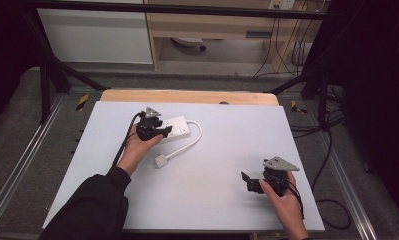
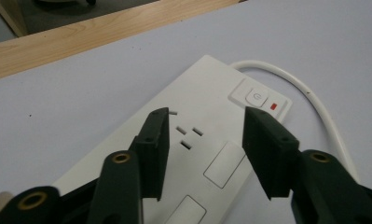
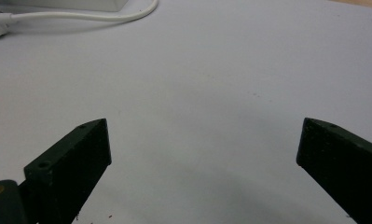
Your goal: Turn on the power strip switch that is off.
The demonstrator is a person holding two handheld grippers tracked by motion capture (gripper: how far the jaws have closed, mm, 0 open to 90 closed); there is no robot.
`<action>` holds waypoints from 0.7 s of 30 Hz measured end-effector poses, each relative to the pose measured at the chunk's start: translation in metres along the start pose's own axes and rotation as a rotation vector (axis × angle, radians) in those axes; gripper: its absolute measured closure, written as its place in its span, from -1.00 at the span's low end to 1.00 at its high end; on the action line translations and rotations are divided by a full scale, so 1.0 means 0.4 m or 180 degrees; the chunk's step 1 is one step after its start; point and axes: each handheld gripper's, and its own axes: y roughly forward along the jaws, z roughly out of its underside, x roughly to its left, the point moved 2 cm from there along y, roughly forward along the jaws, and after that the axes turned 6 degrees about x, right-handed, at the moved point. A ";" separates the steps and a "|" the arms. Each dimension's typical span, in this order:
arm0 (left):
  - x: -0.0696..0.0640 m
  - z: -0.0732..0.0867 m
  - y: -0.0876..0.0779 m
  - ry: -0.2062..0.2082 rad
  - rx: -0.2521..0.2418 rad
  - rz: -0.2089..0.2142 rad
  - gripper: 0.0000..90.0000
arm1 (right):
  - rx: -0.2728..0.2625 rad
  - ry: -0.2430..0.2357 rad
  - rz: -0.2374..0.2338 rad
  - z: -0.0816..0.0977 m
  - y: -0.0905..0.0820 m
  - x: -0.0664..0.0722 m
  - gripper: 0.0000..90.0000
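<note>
The pale surface (image 1: 207, 165) spans most of the high view, with a wooden edge (image 1: 187, 96) along its 12 o'clock side. On it, toward 10 o'clock from the middle, lies a white power strip (image 1: 179, 127), flat and with its sockets facing up. Its white cord (image 1: 193, 142) loops out from the 3 o'clock end and curls back toward 6 o'clock, ending in a white plug (image 1: 161, 160) that rests on the surface just apart from the strip.

The left gripper (image 1: 154, 129) hangs over the strip at its 9 o'clock end, held by the left hand (image 1: 137, 147). In the left gripper view its jaws stand spread above the strip's top face (image 2: 207, 140), straddling a socket and nipping nothing; the switch (image 2: 254, 96) with its red light sits just past them. The right gripper (image 1: 252, 182) rests low at 4 o'clock, well apart from the strip, and its jaws are spread wide over bare surface (image 3: 197, 93).

The strip looks like a light, rigid plastic body with a smooth and probably slippery shell. It would likely be best taken across its narrow width, on the long side walls, not on the flat top. The cord is soft and would trail; its plug gives a small, hard hold.
</note>
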 end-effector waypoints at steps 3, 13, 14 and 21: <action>0.002 0.000 -0.001 -0.0023 -0.0012 0.0076 0.31 | -0.0006 -0.0008 0.0000 0.000 0.000 0.000 -0.92; -0.010 0.002 0.004 0.0043 0.0001 0.0244 0.78 | 0.0007 0.0011 -0.0008 0.000 0.000 0.001 -0.92; -0.013 0.002 0.005 0.0066 0.0008 0.0246 0.82 | 0.0008 0.0010 -0.0003 0.001 0.001 0.000 -0.92; -0.023 0.004 0.013 0.0114 0.0053 0.0263 1.00 | 0.0007 0.0016 -0.0006 0.001 0.001 0.001 -0.92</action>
